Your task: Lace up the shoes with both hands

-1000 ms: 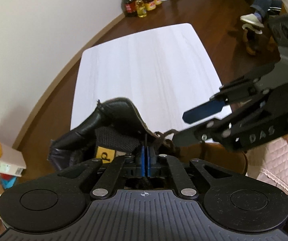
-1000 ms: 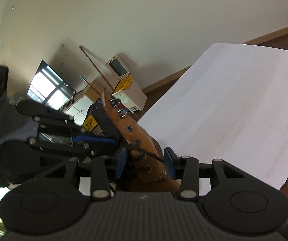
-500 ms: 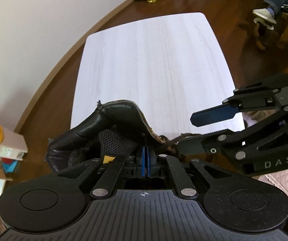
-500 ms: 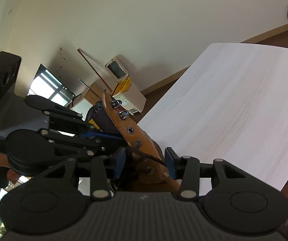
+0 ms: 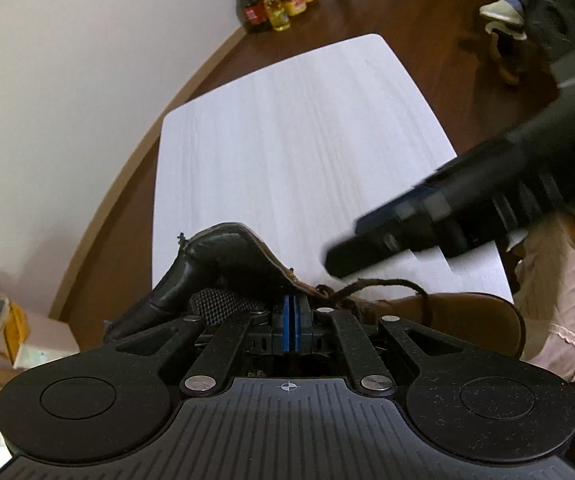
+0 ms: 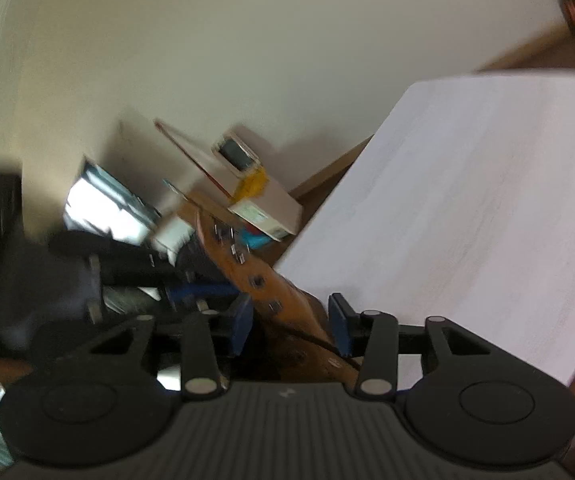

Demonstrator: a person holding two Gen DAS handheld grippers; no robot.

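Brown leather boot [image 5: 439,320] sits at near edge of white table [image 5: 287,128], toe toward my right; black padded collar [image 5: 207,264] and mesh tongue up close to left cam; left gripper [image 5: 290,322] clenched, blue pads pressed flat together right at the eyelet flap [image 5: 283,276]; can't tell if lace or flap edge is pinched, too tight to see; dark lace [image 5: 387,286] loops out from eyelets over the vamp; right gripper [image 6: 290,322] part-open, jaws have just been closing; eyelet flap [image 6: 263,280] and lace strand [image 6: 319,342] sit between its pads, pads not pressing as far as I see; right cam blurred; right gripper [image 5: 367,248] hangs over boot in left cam, smeared; oil bottles [image 5: 275,8] on floor by far wall; boxes [image 6: 263,208] stacked left of table.
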